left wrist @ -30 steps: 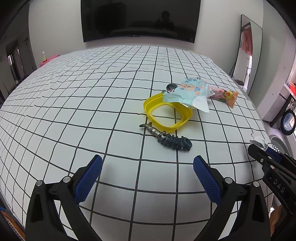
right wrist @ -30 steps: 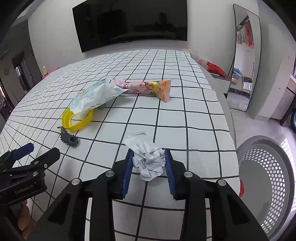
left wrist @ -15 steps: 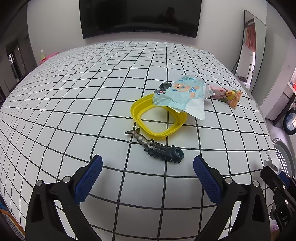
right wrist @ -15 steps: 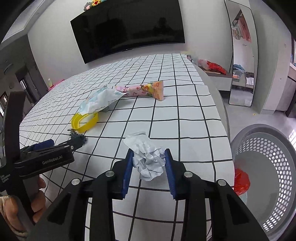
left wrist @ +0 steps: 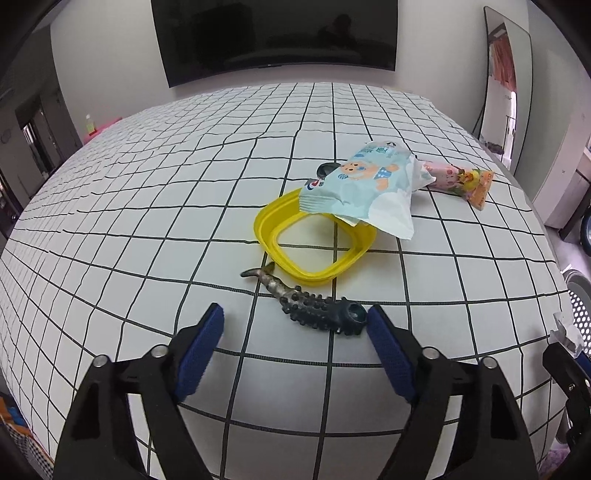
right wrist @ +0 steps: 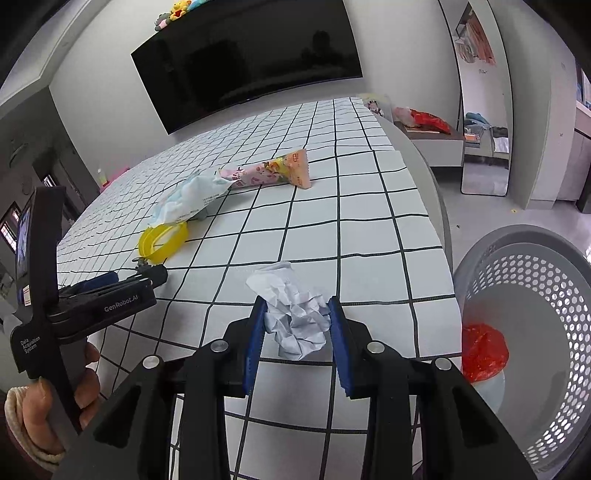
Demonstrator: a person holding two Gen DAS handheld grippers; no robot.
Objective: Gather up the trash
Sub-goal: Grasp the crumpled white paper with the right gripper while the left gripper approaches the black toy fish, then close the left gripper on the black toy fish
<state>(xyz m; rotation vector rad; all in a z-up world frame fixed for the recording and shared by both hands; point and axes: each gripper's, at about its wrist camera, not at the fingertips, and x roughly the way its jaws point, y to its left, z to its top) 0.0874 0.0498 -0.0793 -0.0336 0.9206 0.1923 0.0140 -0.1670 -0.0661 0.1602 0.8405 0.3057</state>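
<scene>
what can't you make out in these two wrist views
- Left wrist view: a dark round thing behind the blue bear wrapper; the wrapper covers most of it.
- Left wrist view: the right gripper and its crumpled paper are cut off by the right edge.
- Right wrist view: the laundry basket floor, partly hidden by the right gripper and the red bag.

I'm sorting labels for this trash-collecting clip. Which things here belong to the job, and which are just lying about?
Job:
- crumpled paper, clamped in the right gripper
- grey basket, red bag inside
- blue wrapper
- pink wrapper
- left gripper, closing, nothing pinched

Possibly just lying about:
- yellow ring
- dark fish-shaped toy
- wall TV
- mirror
</scene>
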